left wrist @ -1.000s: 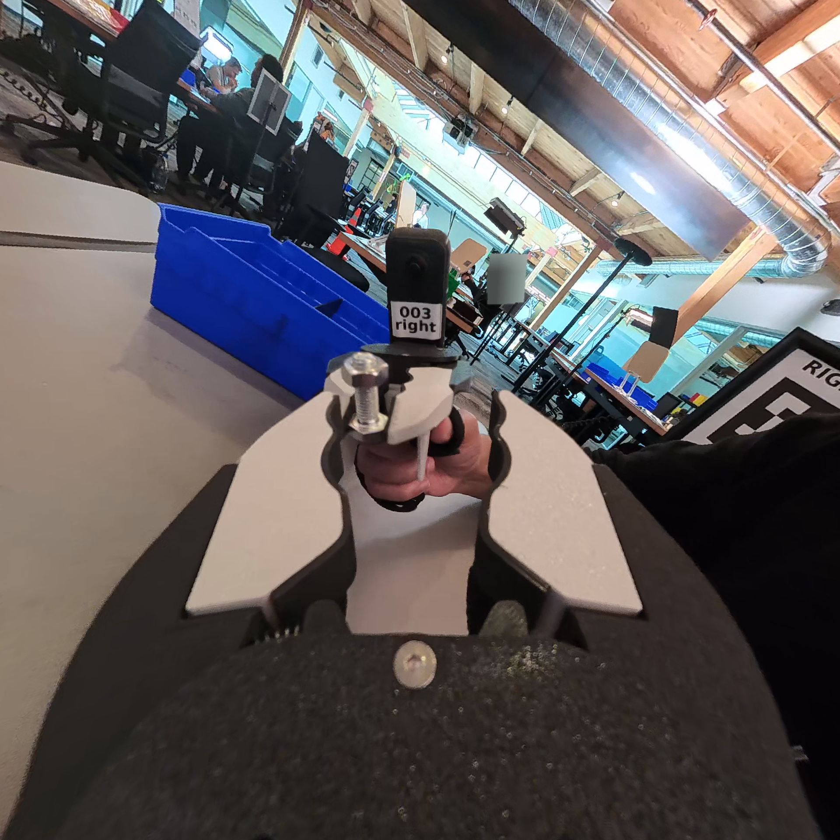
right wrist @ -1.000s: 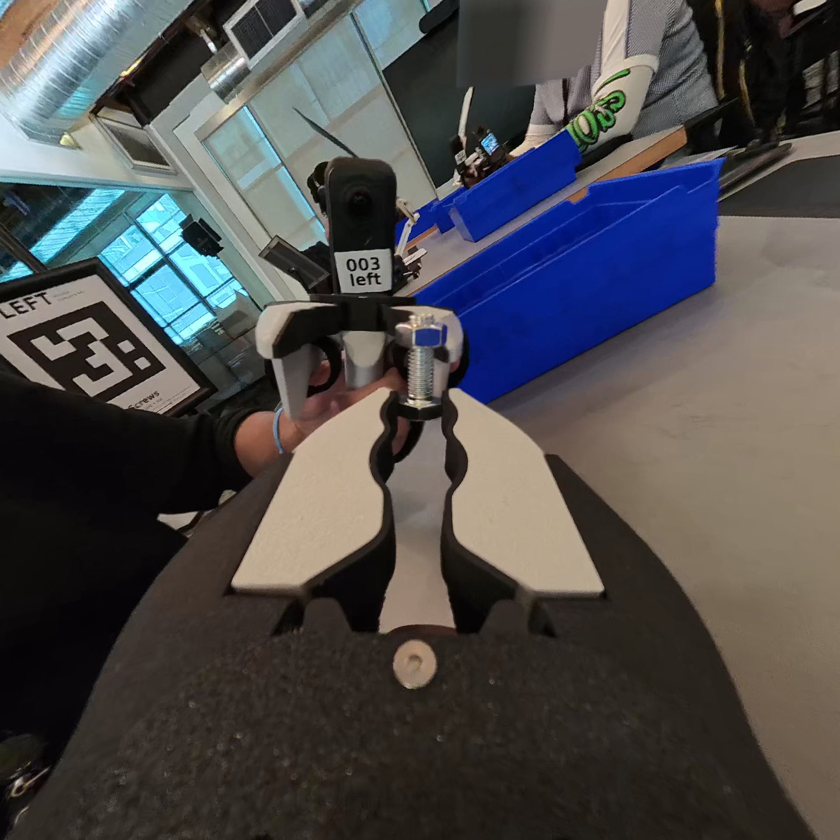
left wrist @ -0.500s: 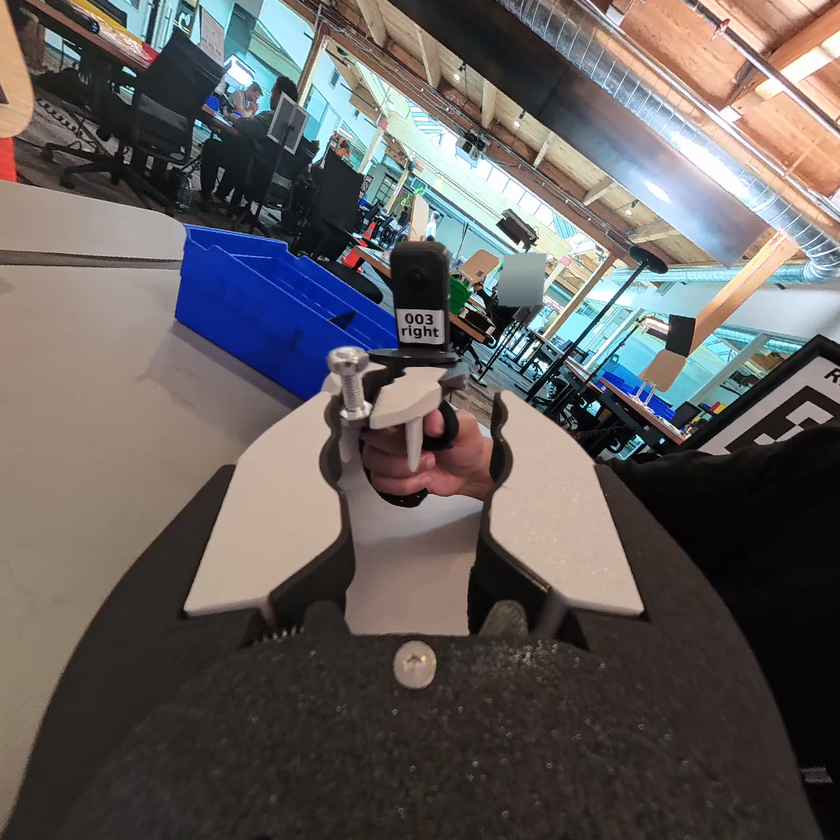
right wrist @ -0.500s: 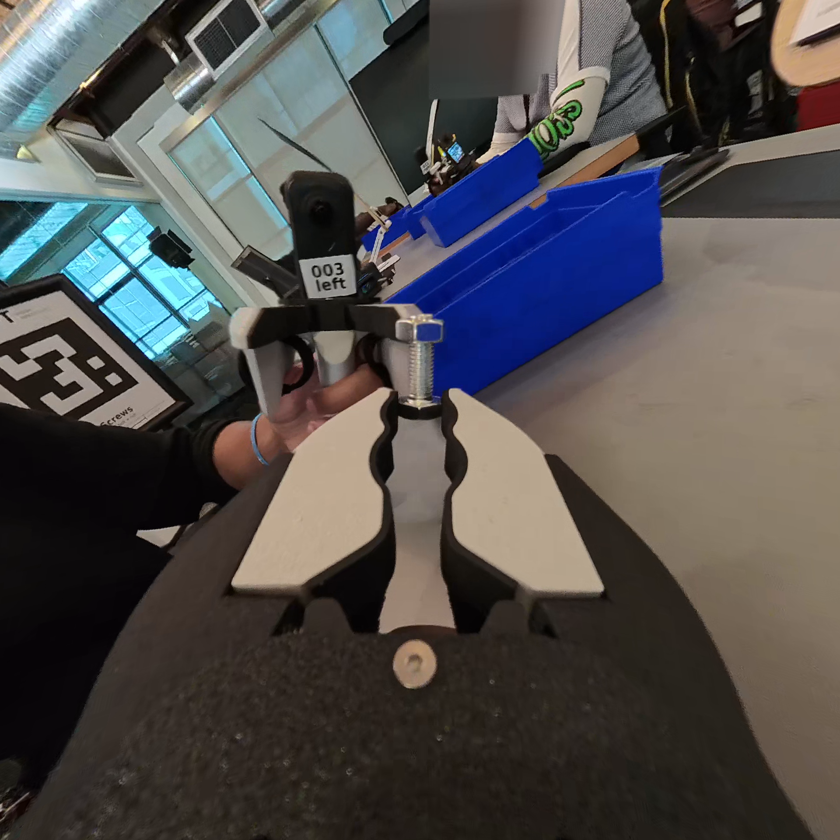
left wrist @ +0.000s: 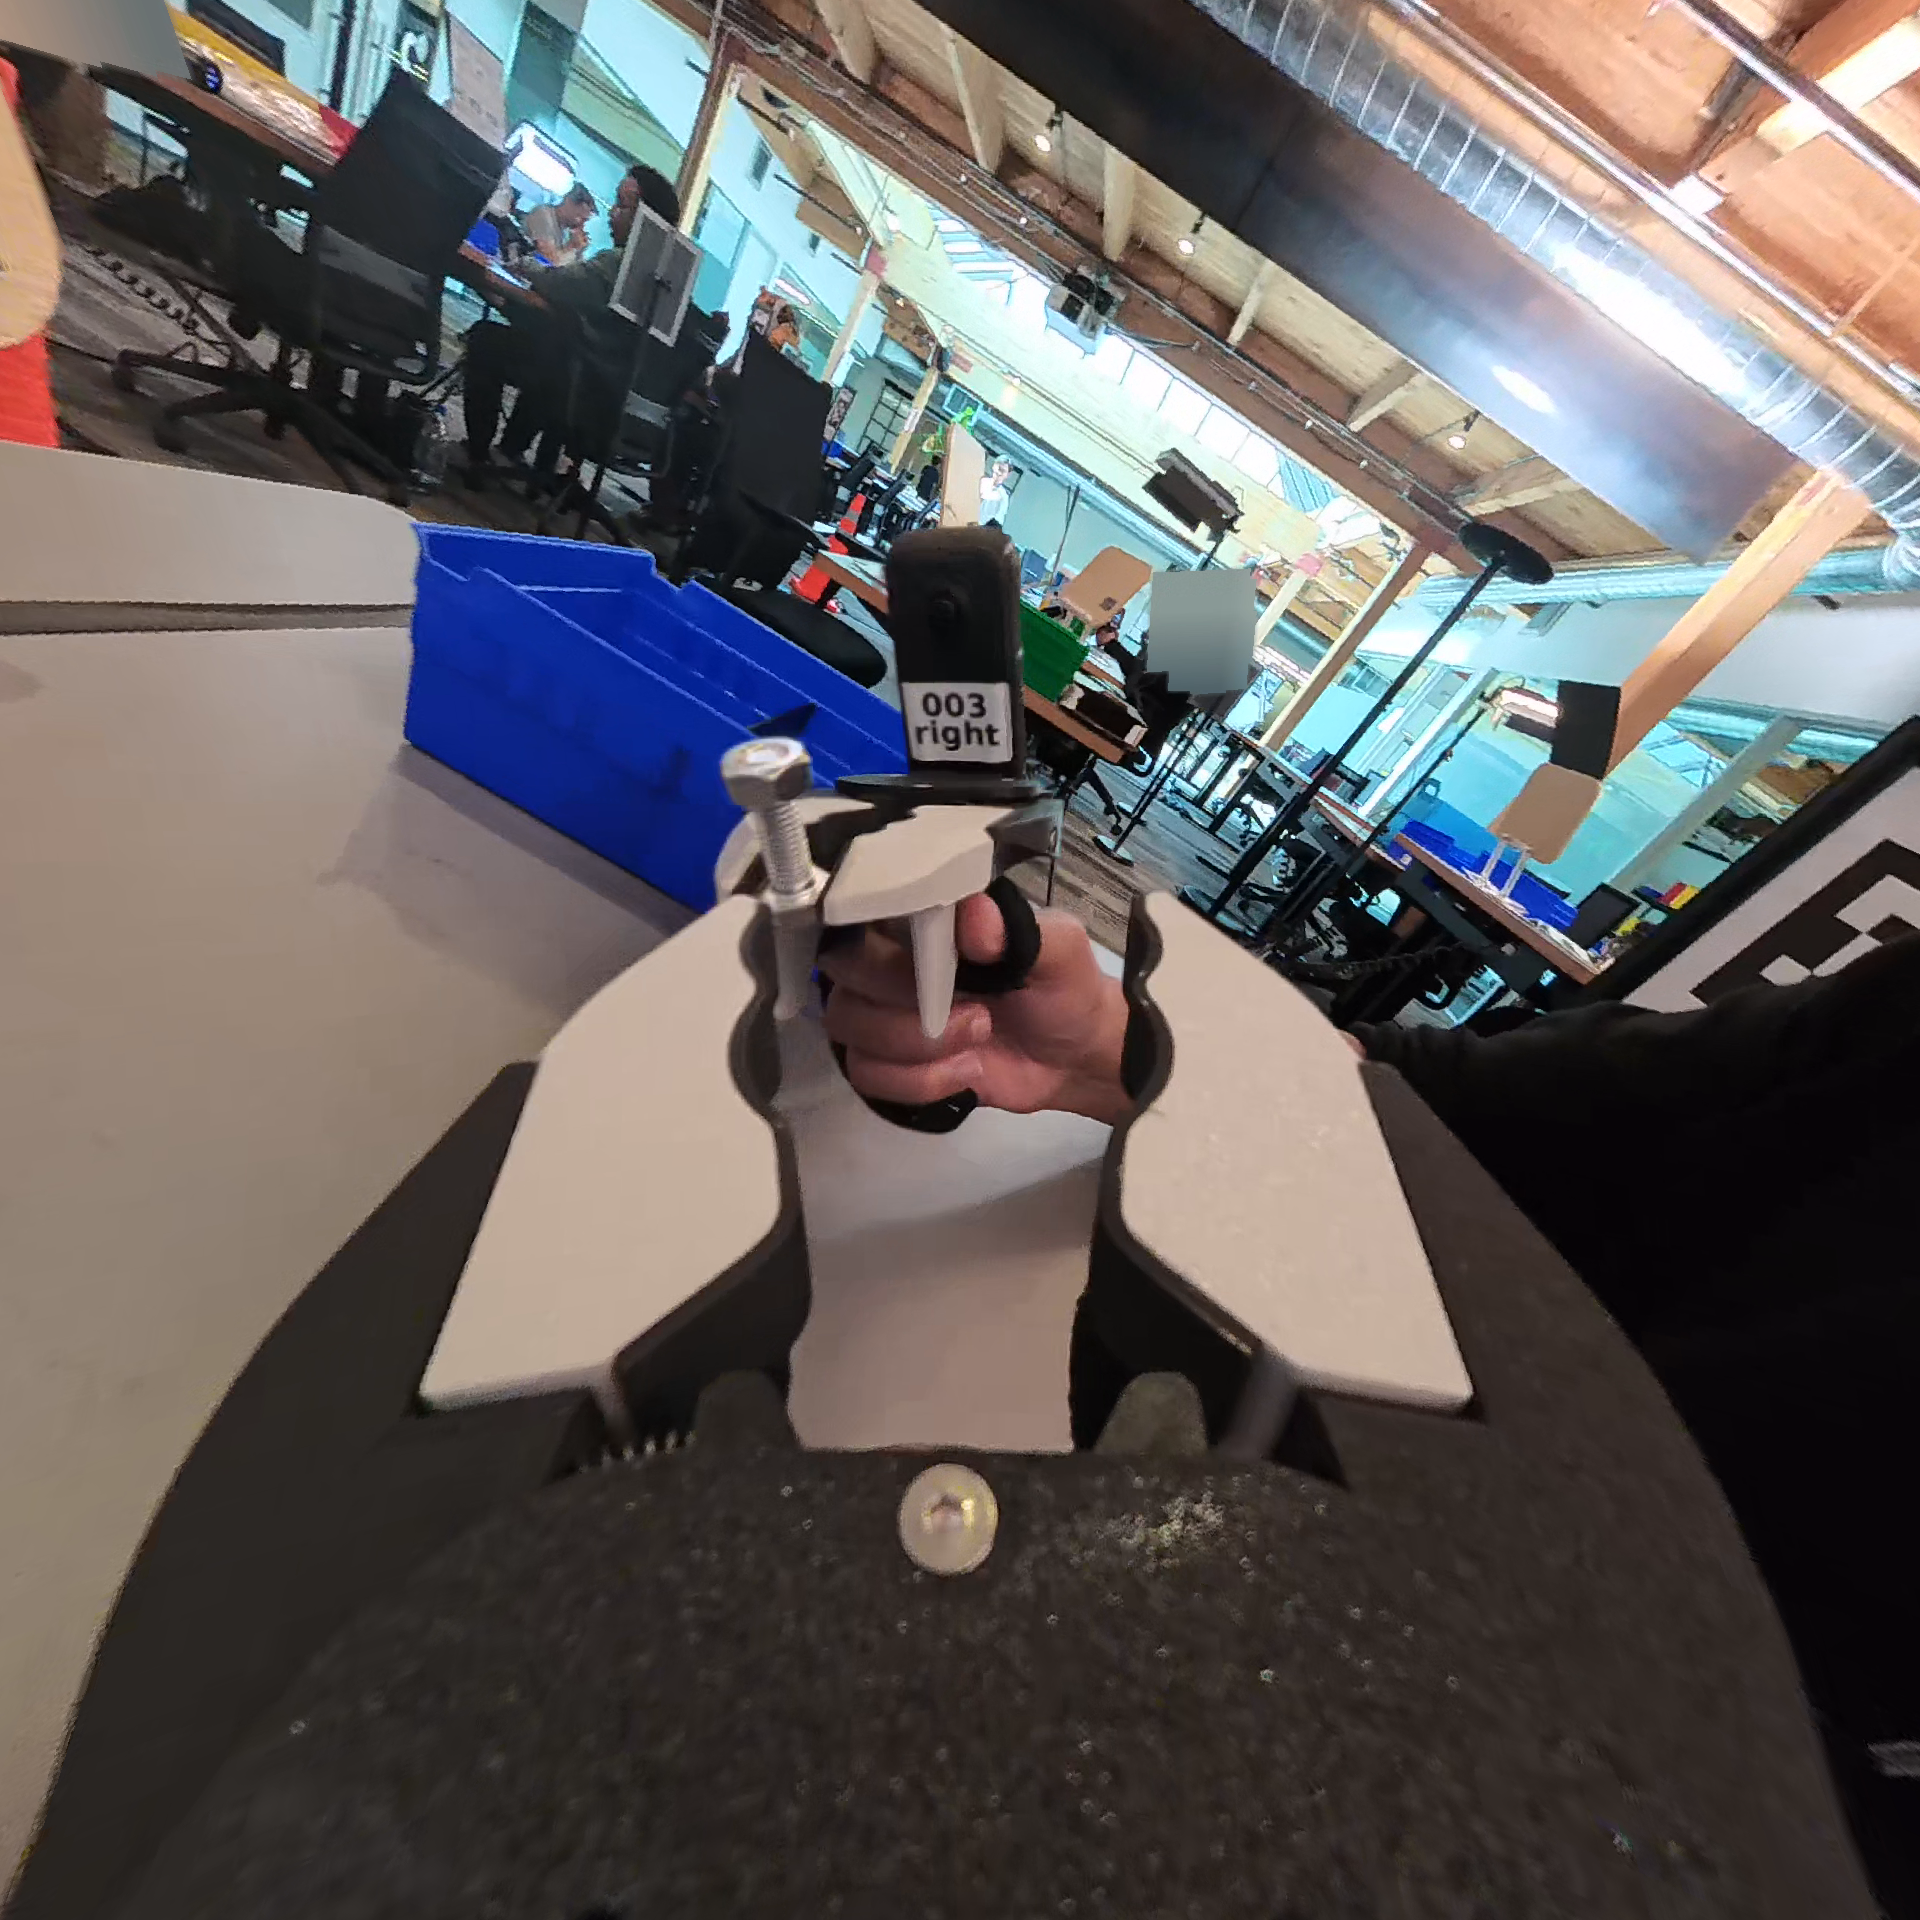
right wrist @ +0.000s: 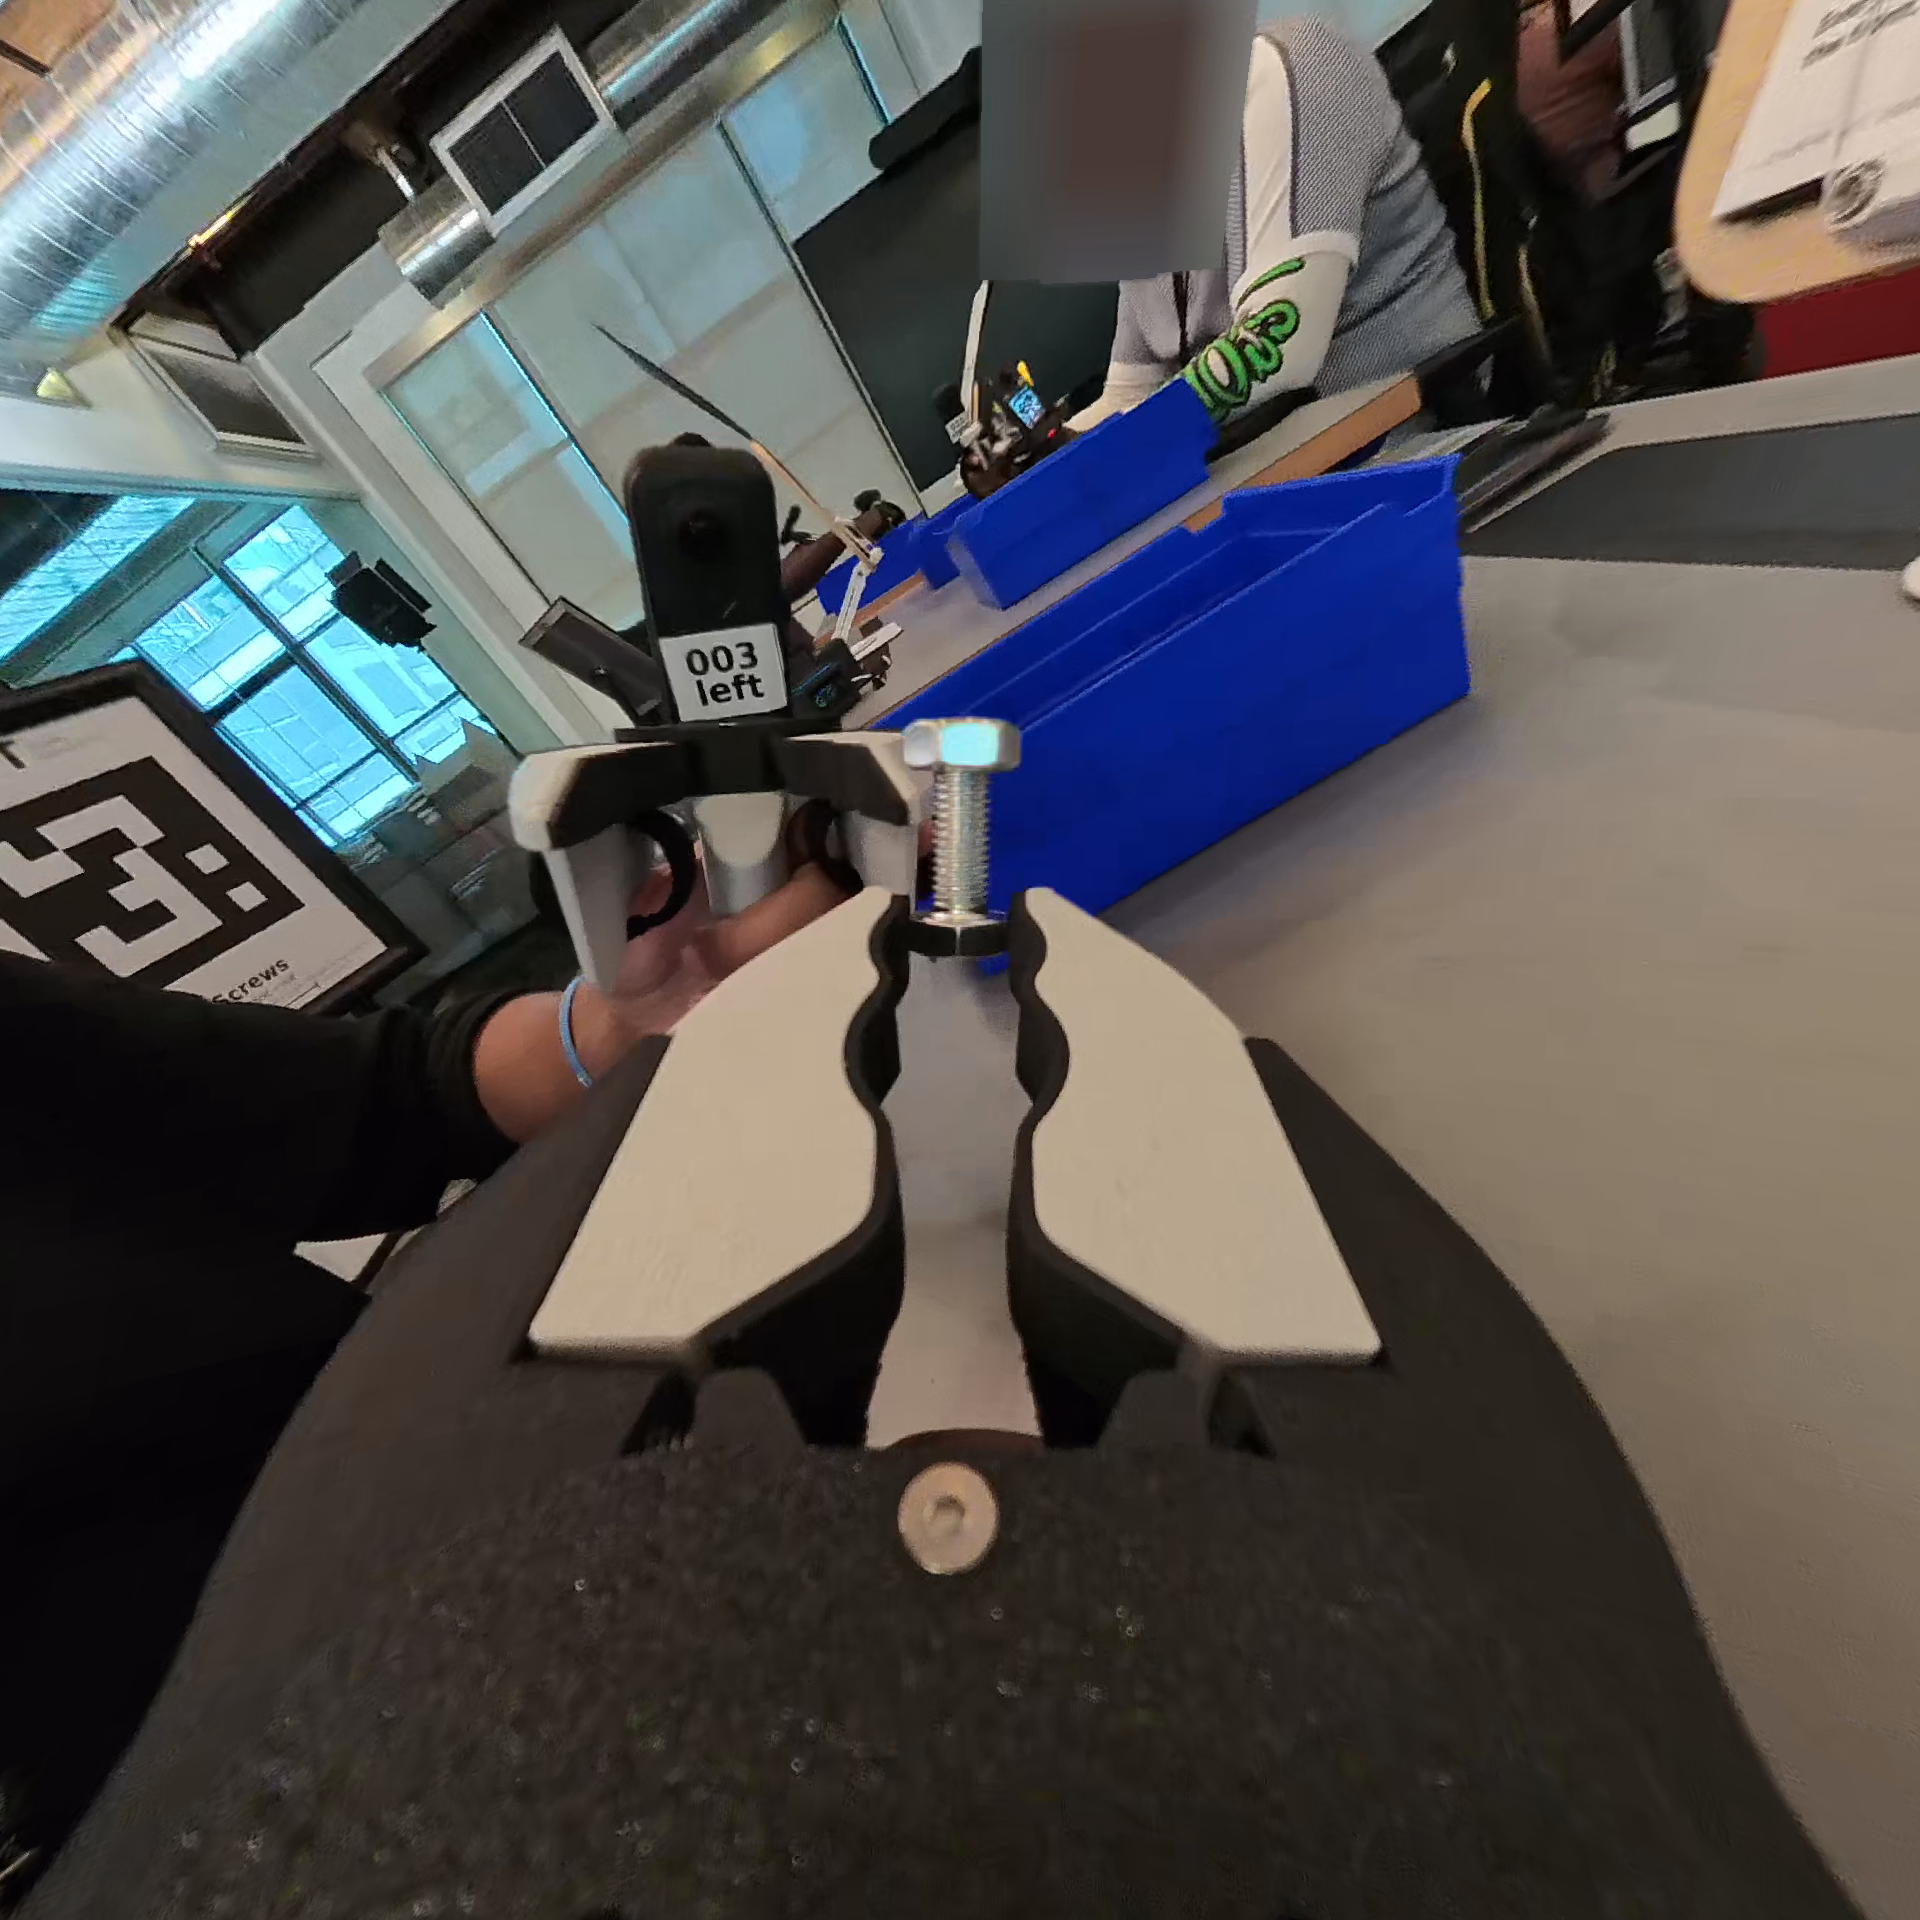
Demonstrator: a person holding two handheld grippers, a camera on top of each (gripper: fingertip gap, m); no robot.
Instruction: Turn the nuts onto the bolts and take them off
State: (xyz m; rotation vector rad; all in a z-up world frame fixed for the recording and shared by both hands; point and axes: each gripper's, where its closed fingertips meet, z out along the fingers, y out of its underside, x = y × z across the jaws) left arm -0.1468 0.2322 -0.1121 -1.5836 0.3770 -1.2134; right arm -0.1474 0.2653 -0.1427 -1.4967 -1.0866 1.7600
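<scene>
Silvery hex-head bolt [right wrist: 961,821] stands upright, its dark nut [right wrist: 954,938] pinched in my right tongs [right wrist: 954,940]; left tongs [left wrist: 940,997] spread.

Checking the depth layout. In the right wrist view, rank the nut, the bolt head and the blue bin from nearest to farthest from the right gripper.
1. nut: between the right gripper tips.
2. bolt head: straight above the nut.
3. blue bin: behind, on the right.

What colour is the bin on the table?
Solid blue bin, clearest in the right wrist view.
</scene>
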